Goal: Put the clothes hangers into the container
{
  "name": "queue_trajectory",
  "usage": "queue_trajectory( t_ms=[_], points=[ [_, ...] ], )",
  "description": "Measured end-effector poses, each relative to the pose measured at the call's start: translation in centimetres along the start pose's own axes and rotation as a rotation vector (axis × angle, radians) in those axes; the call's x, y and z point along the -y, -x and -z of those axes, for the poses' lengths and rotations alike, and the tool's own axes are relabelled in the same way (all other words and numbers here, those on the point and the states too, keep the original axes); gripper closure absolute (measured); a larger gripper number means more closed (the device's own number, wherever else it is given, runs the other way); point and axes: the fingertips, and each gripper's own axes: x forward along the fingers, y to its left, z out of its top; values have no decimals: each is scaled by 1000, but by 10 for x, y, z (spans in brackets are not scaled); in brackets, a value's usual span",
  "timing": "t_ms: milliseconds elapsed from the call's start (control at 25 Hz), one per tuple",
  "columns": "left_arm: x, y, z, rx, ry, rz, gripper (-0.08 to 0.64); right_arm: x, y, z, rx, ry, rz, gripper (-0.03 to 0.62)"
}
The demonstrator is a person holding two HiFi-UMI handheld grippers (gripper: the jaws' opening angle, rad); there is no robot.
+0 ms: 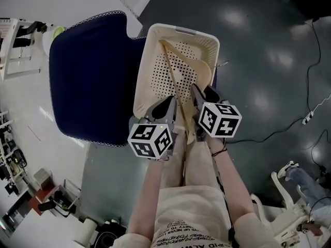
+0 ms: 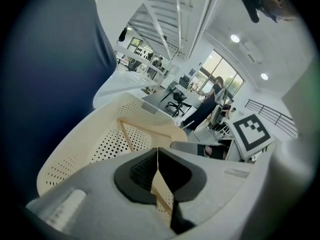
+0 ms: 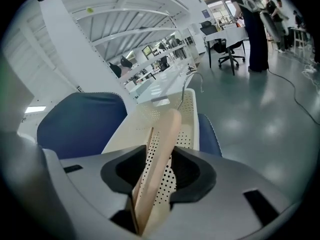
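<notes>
Basket on blue chair, wooden hanger pinched in left hand-held gripper (right hand-held gripper jaws apart)

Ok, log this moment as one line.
left tongs: shut on hanger | right tongs: open, hanger between | hanger: partly over basket

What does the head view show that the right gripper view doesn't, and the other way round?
Only the head view: the left gripper, the marker cubes, the person's forearms and a floor cable. Only the right gripper view: white shelving, an office chair and a standing person far off. Both: the cream basket, the wooden hanger and the blue chair beneath.
</notes>
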Motion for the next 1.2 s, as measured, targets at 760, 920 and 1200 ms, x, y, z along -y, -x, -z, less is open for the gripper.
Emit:
queue_trajectory(
  t_ms=[760,920,1200],
  points=[
    [2,7,7,-3,3,1,537,-6,4,9,-24,46,103,351],
    [1,6,7,1,2,2,537,-5,4,13,-28,43,118,350],
    [4,9,8,12,13,7,537,-3,10,17,-23,12,185,350]
  ],
)
